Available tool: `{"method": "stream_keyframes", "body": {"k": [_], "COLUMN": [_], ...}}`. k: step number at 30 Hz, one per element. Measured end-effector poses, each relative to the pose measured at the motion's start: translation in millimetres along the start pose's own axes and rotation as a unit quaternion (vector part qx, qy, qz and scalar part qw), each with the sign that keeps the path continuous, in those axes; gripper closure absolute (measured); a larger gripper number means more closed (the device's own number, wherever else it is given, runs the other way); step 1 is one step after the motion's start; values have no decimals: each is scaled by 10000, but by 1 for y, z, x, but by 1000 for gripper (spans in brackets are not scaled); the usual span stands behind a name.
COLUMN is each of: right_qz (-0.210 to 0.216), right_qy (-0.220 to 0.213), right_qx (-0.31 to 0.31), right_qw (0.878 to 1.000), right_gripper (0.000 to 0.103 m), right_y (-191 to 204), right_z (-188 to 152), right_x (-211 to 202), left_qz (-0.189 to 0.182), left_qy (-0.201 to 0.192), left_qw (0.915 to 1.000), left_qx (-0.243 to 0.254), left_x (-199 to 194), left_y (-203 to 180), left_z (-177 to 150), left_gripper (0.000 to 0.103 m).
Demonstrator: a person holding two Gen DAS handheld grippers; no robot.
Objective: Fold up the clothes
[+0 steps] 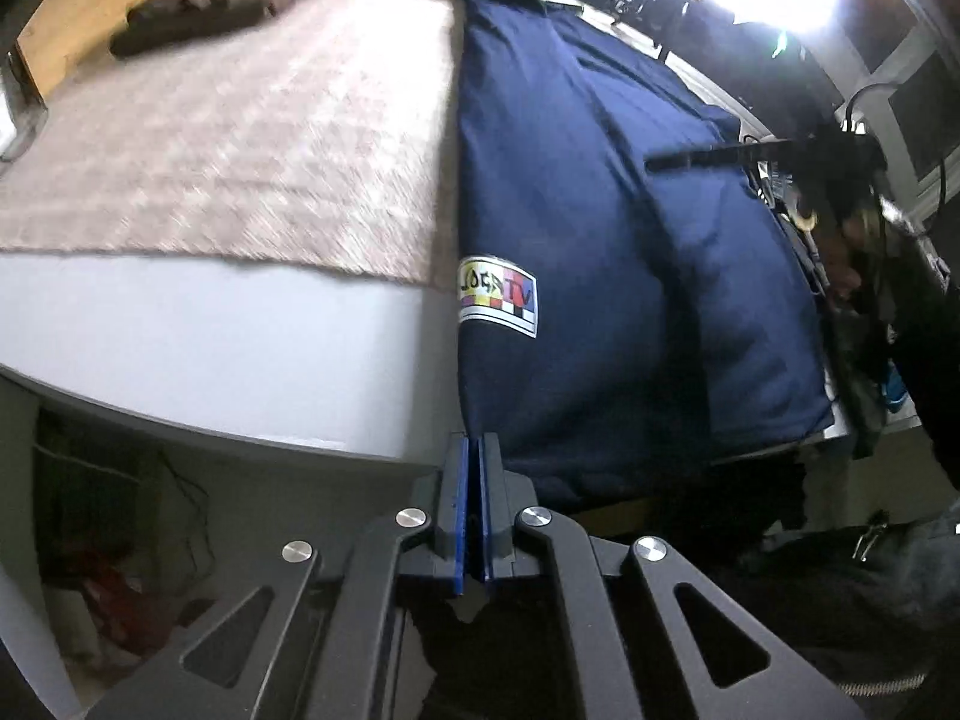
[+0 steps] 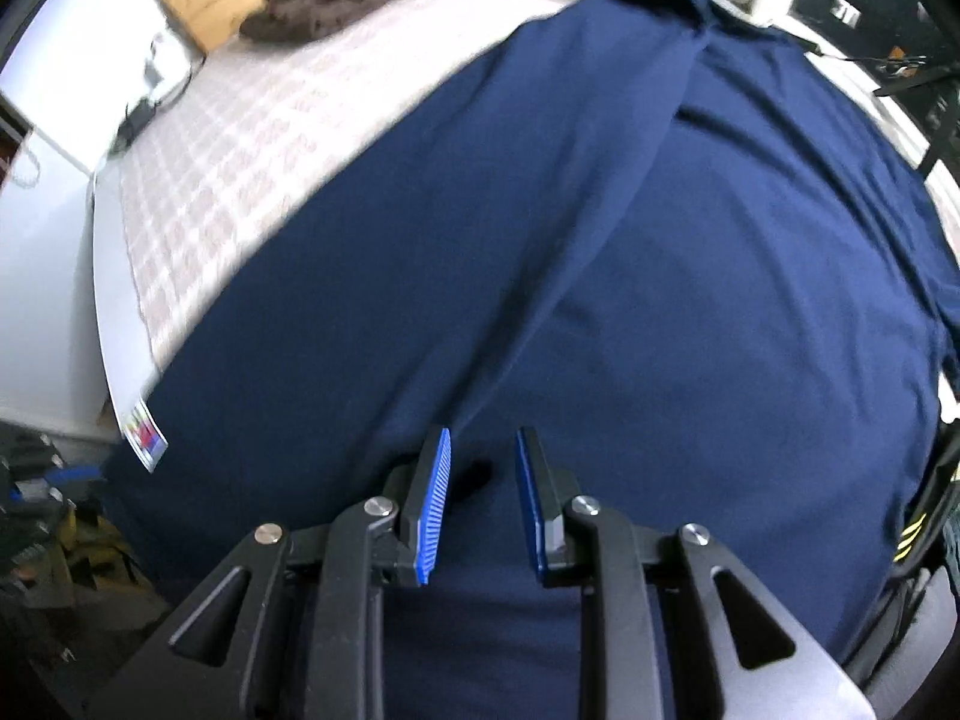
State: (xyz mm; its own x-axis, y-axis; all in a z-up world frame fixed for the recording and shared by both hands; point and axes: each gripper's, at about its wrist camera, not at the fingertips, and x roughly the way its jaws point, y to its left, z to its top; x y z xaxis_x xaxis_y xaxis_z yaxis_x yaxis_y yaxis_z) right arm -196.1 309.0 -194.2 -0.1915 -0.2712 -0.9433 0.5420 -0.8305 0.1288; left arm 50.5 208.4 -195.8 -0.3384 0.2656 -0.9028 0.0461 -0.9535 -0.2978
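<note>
Navy shirt (image 1: 630,276) hem cut off; left hand-held gripper (image 1: 474,450) closed at corner; right hand-held gripper (image 2: 480,450) apart

A navy blue shirt (image 2: 600,252) lies spread flat on the bed, over a pale checked cover. One long side is folded in, making a straight edge. A small coloured label (image 1: 497,296) sits near its lower corner, at the bed's edge.

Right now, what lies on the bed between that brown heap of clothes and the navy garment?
Only the checked blanket, with nothing on that stretch. The brown heap lies at the far end, the navy garment alongside. The left wrist view shows it best.
</note>
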Motion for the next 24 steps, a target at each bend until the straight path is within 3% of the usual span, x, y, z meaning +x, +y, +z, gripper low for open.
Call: {"method": "stream_keyframes", "body": {"k": [3, 6, 10, 13, 18, 21, 24], "right_qz": [159, 118, -109, 117, -360, -343, -457], "right_qy": [-239, 120, 273, -83, -705, -1049, -1320], "right_qx": [-35, -225, -329, 114, 463, 510, 401], "right_qw": [9996, 9996, 9990, 9998, 9958, 9926, 9894], "right_gripper": [80, 74, 68, 68, 68, 67, 55], "right_y": [0, 6, 7, -13, -39, -45, -64], "right_z": [20, 35, 38, 43, 46, 78, 113], "right_x": [0, 25, 20, -17, -94, -117, -125], "left_qz": [7, 119, 188, 147, 19, -117, -149], "left_qy": [128, 223, 231, -5, -467, -617, -644], "left_qw": [9999, 9997, 9996, 9997, 9959, 9918, 9907], "left_qx": [21, -9, 33, 211, 771, 1109, 1192], "left_x": [6, 3, -17, -39, -62, -59, -29], "left_y": [3, 10, 20, 20, 8, -9, -22], "left_z": [0, 2, 8, 22, 65, 100, 147], "left_gripper": [100, 100, 100, 89, 87, 85, 82]}}
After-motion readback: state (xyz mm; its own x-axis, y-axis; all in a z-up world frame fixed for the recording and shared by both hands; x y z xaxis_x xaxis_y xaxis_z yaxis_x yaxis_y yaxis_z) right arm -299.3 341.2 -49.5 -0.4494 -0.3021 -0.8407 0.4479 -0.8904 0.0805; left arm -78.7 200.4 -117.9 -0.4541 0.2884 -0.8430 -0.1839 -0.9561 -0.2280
